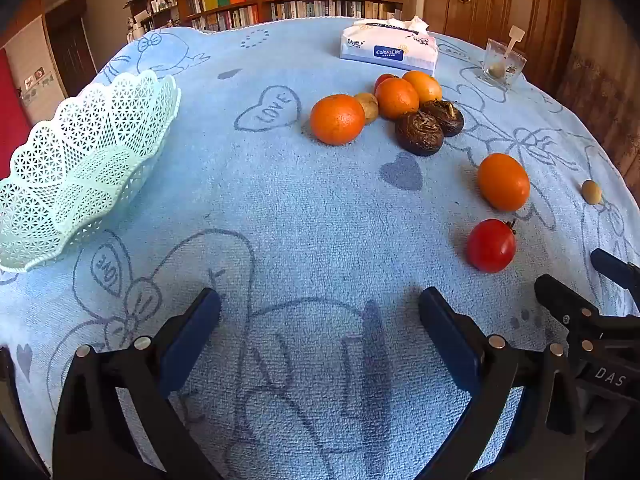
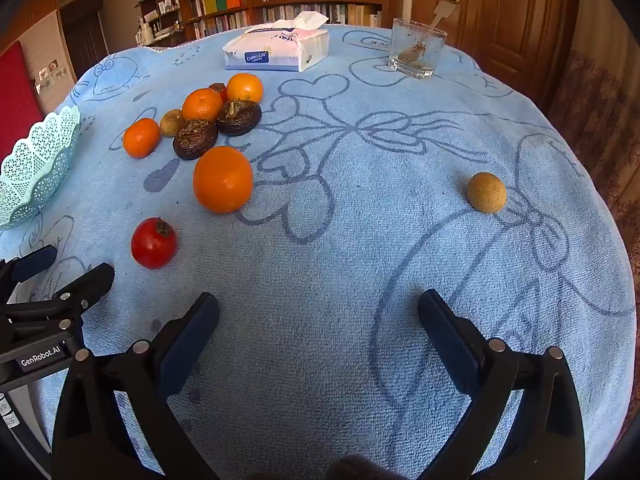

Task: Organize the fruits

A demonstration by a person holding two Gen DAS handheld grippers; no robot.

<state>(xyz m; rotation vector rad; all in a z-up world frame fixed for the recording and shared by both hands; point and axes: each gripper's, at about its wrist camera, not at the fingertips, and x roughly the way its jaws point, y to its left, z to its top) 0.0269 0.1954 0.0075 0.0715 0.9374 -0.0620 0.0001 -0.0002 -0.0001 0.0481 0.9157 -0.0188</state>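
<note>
Both grippers, left (image 1: 320, 320) and right (image 2: 319, 320), are wide apart, holding nothing. The round red fruit (image 1: 491, 245) could roll away if bumped.

"ColorsLife" on tissue pack (image 1: 387, 50)

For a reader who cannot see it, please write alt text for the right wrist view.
The open right gripper hovers over a blue towel-covered table holding nothing. Scattered fruit lies ahead to the left, nearest a red tomato, beside a mint basket; a lone tan fruit sits at right.
</note>
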